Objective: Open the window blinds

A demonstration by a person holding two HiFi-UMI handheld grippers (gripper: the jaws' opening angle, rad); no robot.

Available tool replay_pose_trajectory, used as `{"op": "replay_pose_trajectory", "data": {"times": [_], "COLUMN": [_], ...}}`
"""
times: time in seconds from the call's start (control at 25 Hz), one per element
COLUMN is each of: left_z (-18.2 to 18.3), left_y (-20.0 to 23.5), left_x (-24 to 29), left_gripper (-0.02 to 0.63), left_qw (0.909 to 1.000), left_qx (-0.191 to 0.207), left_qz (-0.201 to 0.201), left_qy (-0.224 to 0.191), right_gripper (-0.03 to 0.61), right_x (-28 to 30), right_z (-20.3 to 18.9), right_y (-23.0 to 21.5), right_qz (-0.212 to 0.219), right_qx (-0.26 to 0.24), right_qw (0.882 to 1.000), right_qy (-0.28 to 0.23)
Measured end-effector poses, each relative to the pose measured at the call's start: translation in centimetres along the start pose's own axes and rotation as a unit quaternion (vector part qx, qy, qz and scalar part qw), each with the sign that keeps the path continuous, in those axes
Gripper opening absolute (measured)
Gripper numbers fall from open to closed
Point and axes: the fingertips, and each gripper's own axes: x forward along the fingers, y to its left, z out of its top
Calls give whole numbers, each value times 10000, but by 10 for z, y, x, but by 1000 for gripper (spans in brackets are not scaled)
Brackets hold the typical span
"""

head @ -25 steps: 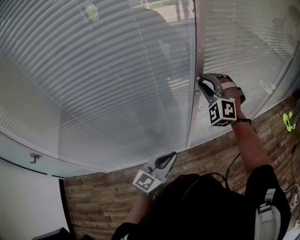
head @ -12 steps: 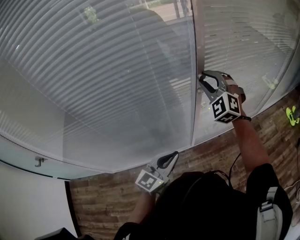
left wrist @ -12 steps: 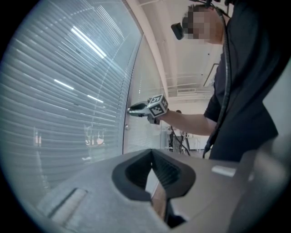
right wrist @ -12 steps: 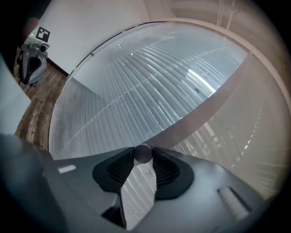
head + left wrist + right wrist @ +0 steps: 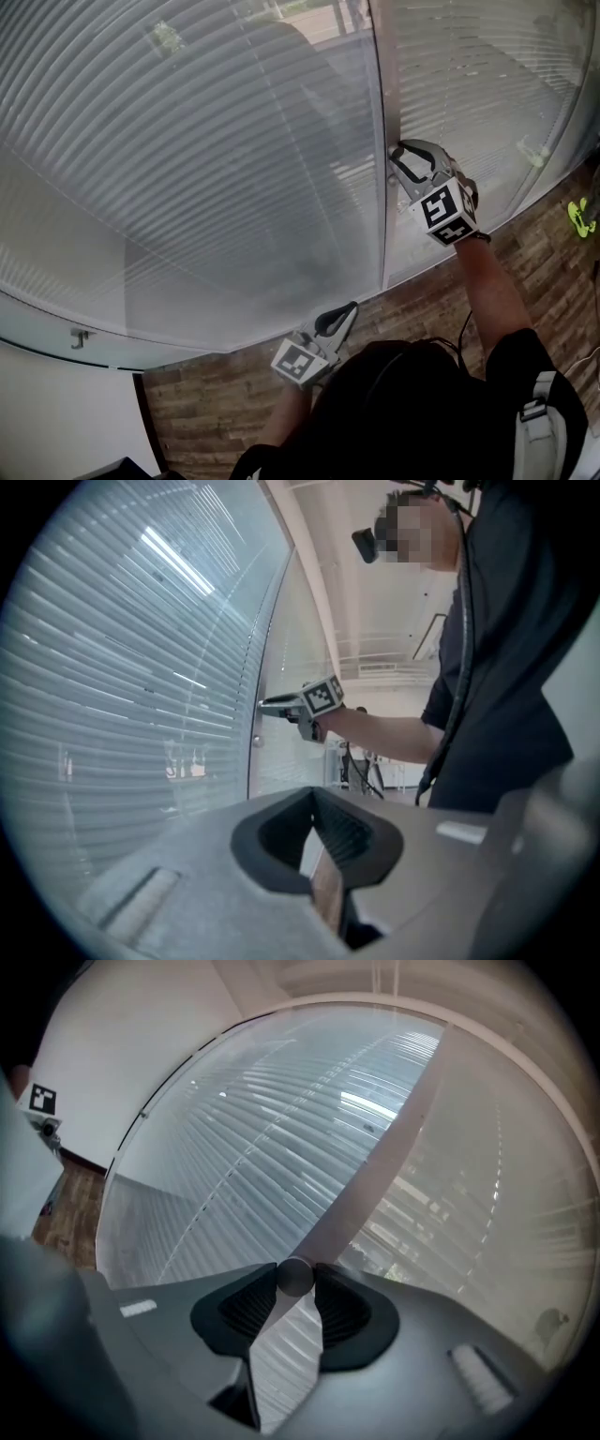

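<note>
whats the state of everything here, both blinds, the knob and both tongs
left blind: lowered, slats tilted nearly shut
right blind: lowered, slats tilted, some outside showing through
right tongs: shut on knob
knob: gripped at the tong tips
left tongs: shut, empty

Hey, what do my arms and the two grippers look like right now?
Both the left gripper and right gripper are grey, with black-lined jaws and a white cube of black square markers. You wear a black short-sleeved top, a dark wristband, and a grey shoulder strap.
</note>
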Motion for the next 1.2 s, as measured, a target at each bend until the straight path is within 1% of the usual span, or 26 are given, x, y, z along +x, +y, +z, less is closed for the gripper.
{"op": "replay_pose_trajectory", "data": {"times": [0.12,0.2,0.56,0.68,0.84,0.88,1.0,1.04,1.2], "left_z": [-1,-1,-4,-5,-6,-6,-6,-6,-7], "left_y": [1,1,2,3,2,3,3,3,4], "left_x": [-1,-1,-1,-2,-4,-4,-5,-5,-7], "left_gripper": [5,5,4,5,5,5,5,5,3], "left_qw": [10000,10000,9999,9999,9998,9998,9998,9998,9998], "left_qx": [-37,-40,-40,-64,-73,-74,-105,-114,-115], "left_qz": [-21,-48,-132,-143,-151,-151,-139,-135,-121], "left_qy": [23,29,47,64,61,63,71,67,62], "right_gripper": [130,130,130,130,130,130,130,130,130], "right_x": [0,0,1,2,0,0,0,0,-1], "right_z": [-2,-4,-5,-12,-11,-10,-9,-10,-9], "right_y": [-1,0,-4,-5,-7,-7,-9,-9,-9], "right_qz": [-5,27,-80,-69,-63,-57,-72,-98,-191], "right_qx": [647,991,1930,2388,2884,3047,3597,3688,3831], "right_qw": [9977,9947,9805,9700,9555,9501,9293,9254,9191], "right_qy": [-183,-260,-372,-453,-617,-658,-832,-861,-901]}}
